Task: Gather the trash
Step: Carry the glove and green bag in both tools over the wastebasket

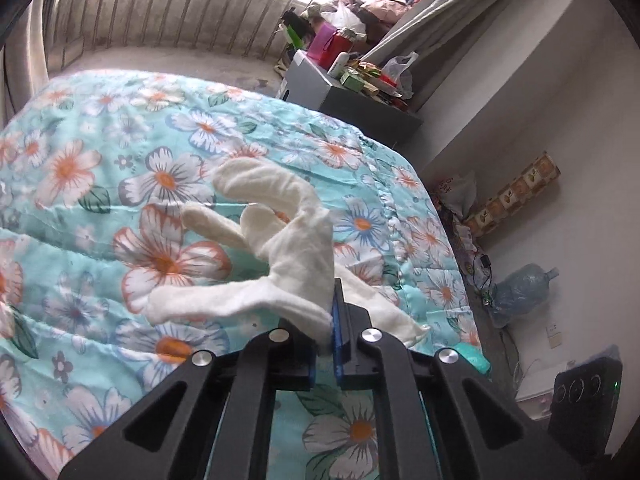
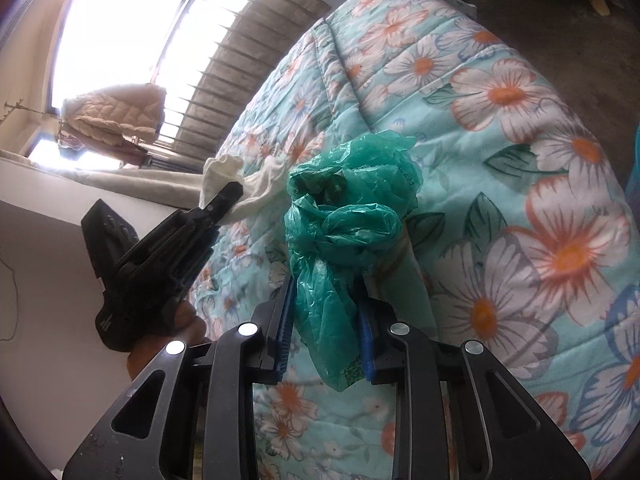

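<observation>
My left gripper (image 1: 334, 312) is shut on a crumpled white tissue (image 1: 280, 240) and holds it above the floral quilt (image 1: 120, 160). The same gripper (image 2: 230, 196) and white tissue (image 2: 224, 172) show in the right wrist view at the left. My right gripper (image 2: 326, 304) is shut on a green plastic bag (image 2: 344, 216), whose bunched top with an opening stands up above the jaws, over the quilt (image 2: 520, 160). The tissue hangs just left of the bag's opening.
A grey cabinet (image 1: 320, 88) cluttered with boxes and bags stands beyond the bed. By the right wall are a patterned box (image 1: 516, 196), a water jug (image 1: 520, 288) and a black device (image 1: 584, 400). A barred window (image 2: 120, 40) lies behind.
</observation>
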`<state>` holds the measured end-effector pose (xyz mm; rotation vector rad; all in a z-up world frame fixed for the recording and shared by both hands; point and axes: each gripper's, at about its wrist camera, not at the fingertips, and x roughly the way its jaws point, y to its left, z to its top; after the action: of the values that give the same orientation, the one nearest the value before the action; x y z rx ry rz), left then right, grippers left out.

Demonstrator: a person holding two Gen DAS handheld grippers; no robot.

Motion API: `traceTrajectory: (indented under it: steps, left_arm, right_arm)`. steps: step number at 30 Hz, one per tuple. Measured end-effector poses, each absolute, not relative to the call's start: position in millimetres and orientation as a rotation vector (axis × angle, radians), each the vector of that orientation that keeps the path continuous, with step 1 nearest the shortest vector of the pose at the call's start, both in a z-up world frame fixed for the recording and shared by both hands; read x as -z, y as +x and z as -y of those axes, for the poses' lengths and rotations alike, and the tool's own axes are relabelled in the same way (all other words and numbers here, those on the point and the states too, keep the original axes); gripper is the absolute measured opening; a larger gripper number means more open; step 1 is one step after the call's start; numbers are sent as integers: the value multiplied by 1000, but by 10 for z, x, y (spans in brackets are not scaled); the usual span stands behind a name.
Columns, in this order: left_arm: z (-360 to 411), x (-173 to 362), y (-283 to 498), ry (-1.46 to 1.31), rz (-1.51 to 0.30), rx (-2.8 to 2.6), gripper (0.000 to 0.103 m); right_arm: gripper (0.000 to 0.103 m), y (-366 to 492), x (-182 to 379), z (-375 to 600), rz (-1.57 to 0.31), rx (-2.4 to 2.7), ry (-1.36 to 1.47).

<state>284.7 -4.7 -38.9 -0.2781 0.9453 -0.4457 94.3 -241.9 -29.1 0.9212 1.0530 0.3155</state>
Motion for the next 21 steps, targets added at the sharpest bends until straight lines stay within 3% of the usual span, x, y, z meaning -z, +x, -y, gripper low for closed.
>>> traceTrajectory:
  steps: [11,21]
  left_arm:
    - [207,41,2109,53,-806,498,5]
    - [186,7,1736,126,-785,514,5]
  right_arm:
    - [25,707,244,2457,-1050,-317,899]
    - [25,553,222,2462,-1050,-331,914]
